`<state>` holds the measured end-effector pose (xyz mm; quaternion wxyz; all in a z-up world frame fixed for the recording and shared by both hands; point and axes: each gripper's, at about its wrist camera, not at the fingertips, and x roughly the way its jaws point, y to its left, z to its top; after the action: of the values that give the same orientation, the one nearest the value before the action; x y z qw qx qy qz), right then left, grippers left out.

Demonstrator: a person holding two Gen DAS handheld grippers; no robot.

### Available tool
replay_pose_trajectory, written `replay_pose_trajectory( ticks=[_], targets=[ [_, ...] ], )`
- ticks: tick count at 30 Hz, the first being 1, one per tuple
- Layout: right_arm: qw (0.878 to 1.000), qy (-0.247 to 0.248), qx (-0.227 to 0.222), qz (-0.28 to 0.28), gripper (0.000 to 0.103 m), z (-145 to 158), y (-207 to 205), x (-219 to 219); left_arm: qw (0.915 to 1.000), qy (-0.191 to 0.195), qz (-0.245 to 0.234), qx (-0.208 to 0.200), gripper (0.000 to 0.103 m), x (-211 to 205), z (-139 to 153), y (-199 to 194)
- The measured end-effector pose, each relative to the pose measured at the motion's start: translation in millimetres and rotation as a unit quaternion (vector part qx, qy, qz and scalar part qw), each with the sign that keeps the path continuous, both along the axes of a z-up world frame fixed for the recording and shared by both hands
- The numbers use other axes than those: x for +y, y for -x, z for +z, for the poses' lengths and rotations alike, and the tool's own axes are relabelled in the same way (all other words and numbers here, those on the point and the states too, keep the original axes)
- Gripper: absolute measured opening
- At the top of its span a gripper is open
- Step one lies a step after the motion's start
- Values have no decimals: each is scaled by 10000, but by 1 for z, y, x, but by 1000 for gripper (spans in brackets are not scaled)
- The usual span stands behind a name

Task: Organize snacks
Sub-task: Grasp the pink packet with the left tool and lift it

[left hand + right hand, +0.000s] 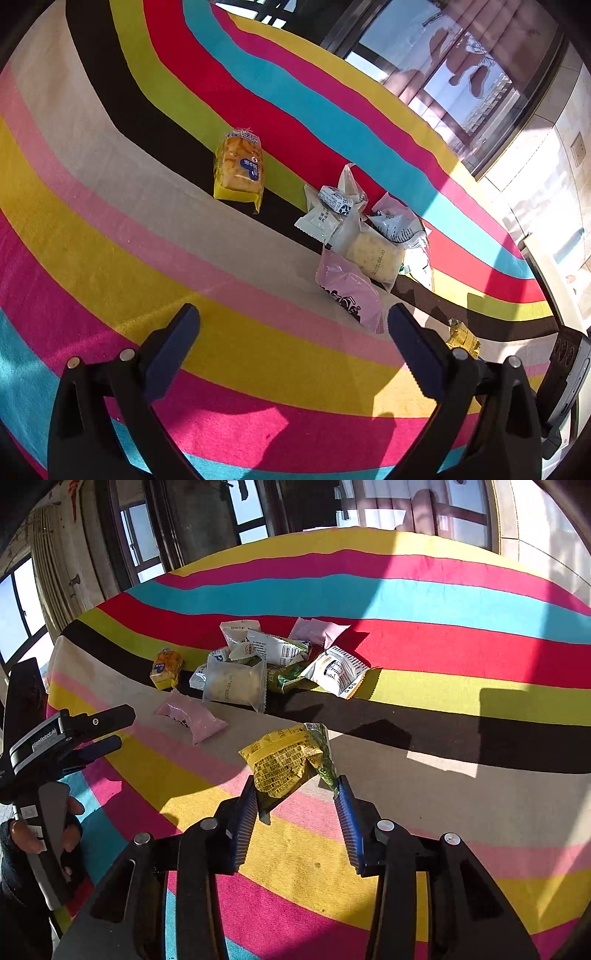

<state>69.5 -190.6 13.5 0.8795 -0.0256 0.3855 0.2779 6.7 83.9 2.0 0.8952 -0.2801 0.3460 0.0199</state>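
The bench [461, 602] is covered by a striped cloth in bright bands, and no box, tray or basket for sorting can be seen on it, so the end state of the tidying can only be guessed at. Most of the work is judged to be left.

The largest cluster is the heap of snack packets [266, 657], lying on the black and lime stripes: white sachets, a clear pack with a pale cake inside, a green wrapper and a white pouch with an orange edge are piled over one another, unsorted. A pale pink packet [319, 630] lies just behind the heap on the red stripe.

Two items are set apart from the pile. A wrapped bread [240, 166] lies alone to the left of the heap, and a pink pouch [349, 290] rests on the beige and pink stripes, nearer the left tongs [293, 349].

The left tongs are held wide apart over the yellow stripe with nothing between them (idle, it seems).

The smallest item in play is the crumpled yellow packet [288, 762]. It is gripped by the right tongs [297, 803], whose pads are pressed on its lower corners, and appears lifted clear of the cloth, near the front and well apart from the heap. One packet is thus in hand; the pile itself is judged barely begun.
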Motion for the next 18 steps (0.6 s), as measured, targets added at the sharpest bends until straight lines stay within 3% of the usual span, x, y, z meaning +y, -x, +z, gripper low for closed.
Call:
replay_pose_trajectory(
  ticks=[4,8,10,11,13,15,16,18],
  targets=[
    [9997,-193,136,-70,42,0,-7,-3,9998,134,-131,32,101,5,1,0],
    [9995,-303,92,2,42,1,-6,-2,9983,-351,-197,417,101,-13,5,-11],
    [9994,-356,49,1,42,2,-5,-3,9976,-312,-362,510,101,-23,7,-19],
    [9992,-386,41,4,42,3,-4,-3,9970,-414,-362,541,101,-30,11,-24],
    [9991,-430,29,3,42,3,-4,-4,9932,-983,-306,545,101,-44,25,-35],
    [9990,-451,13,15,42,4,-3,-5,9842,-1510,-368,851,101,-55,31,-51],
    [9990,-456,2,29,42,4,-3,-5,9827,-1430,-509,1061,101,-56,31,-60],
    [9990,-449,-7,47,42,4,-3,-4,9874,-971,-498,1144,101,-51,29,-68]
  ],
)
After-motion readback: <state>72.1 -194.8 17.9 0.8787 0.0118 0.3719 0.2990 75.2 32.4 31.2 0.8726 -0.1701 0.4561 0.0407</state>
